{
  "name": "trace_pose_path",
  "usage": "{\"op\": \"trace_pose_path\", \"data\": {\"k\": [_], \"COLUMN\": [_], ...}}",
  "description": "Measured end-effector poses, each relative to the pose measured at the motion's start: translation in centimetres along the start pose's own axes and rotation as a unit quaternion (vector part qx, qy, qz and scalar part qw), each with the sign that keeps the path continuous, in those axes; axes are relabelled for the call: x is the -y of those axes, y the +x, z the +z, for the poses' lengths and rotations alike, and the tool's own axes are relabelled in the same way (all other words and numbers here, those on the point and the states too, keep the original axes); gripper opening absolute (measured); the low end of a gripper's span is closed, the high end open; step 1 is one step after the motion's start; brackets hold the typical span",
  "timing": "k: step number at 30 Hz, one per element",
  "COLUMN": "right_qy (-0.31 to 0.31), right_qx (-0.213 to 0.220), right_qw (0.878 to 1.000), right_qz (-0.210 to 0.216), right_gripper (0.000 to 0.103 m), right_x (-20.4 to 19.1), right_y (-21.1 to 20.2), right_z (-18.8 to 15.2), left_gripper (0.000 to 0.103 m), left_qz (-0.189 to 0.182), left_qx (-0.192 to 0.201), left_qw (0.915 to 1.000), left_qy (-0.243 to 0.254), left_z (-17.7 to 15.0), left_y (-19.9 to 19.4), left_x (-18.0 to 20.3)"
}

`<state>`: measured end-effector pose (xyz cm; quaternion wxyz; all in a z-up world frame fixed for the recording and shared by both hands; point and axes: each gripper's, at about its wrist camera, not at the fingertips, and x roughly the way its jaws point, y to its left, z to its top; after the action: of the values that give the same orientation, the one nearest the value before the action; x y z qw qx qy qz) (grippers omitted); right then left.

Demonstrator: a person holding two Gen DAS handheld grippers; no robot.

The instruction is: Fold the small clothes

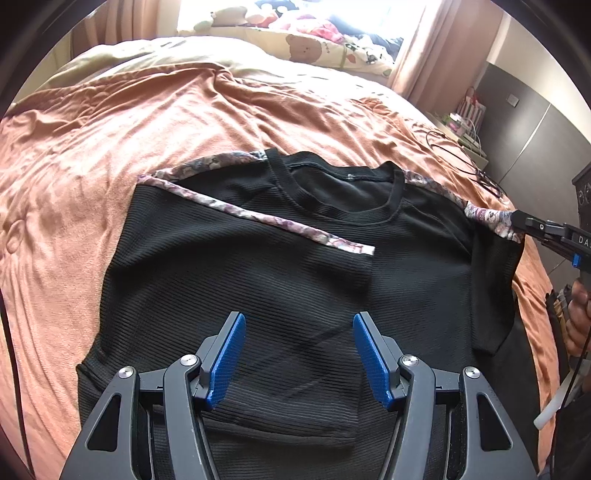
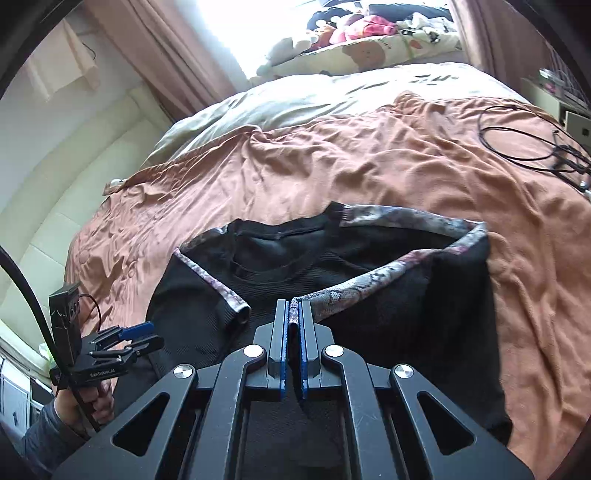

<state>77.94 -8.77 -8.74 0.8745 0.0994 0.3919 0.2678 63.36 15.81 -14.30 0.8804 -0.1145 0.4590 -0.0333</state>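
Black ribbed shirt: lies flat on the orange bedspread, neck away from the left wrist camera; one sleeve with floral trim folded across the chest
Left gripper: over the lower shirt; jaws about half open, nothing between them
Right gripper: jaws closed on the floral sleeve edge, lifted over the shirt
Cable: coiled on the bedspread, well apart

Rumpled orange bedspread, black cable (coiled), plush toys.
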Motion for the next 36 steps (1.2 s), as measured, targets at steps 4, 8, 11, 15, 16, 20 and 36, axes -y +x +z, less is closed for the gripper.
{"op": "trace_pose_path", "data": {"k": [4,8,11,15,16,20,36], "right_qy": [0.008,0.014,0.01,0.012,0.015,0.016,0.034], "right_qx": [0.018,0.034,0.011,0.017,0.018,0.018,0.012], "right_qw": [1.0,0.999,1.0,1.0,1.0,1.0,0.996], "right_qz": [-0.006,0.011,0.019,0.019,0.02,0.008,-0.08], "right_gripper": [0.002,0.002,0.012,0.064,0.066,0.066,0.066], "right_x": [-0.9,-1.2,-1.3,-0.7,-0.4,0.9,6.7], "right_y": [2.2,4.4,6.0,5.6,5.2,2.7,-7.2], "right_z": [1.1,2.2,2.1,1.6,1.6,0.5,-6.0], "left_gripper": [0.062,0.062,0.062,0.062,0.062,0.062,0.062], "left_qz": [0.004,0.007,0.007,0.005,0.004,-0.006,-0.042], "left_qx": [-0.003,-0.003,-0.003,-0.004,-0.003,-0.005,-0.02], "left_qw": [1.0,1.0,1.0,1.0,1.0,1.0,0.9986], "left_qy": [-0.001,0.001,0.002,0.002,0.002,0.005,0.027], "left_z": [0.2,0.7,1.0,1.3,1.4,1.3,0.0], "left_y": [0.4,0.8,1.1,1.5,1.6,2.0,2.9], "left_x": [-0.9,-1.2,-1.3,-0.9,-0.8,0.3,8.6]}}
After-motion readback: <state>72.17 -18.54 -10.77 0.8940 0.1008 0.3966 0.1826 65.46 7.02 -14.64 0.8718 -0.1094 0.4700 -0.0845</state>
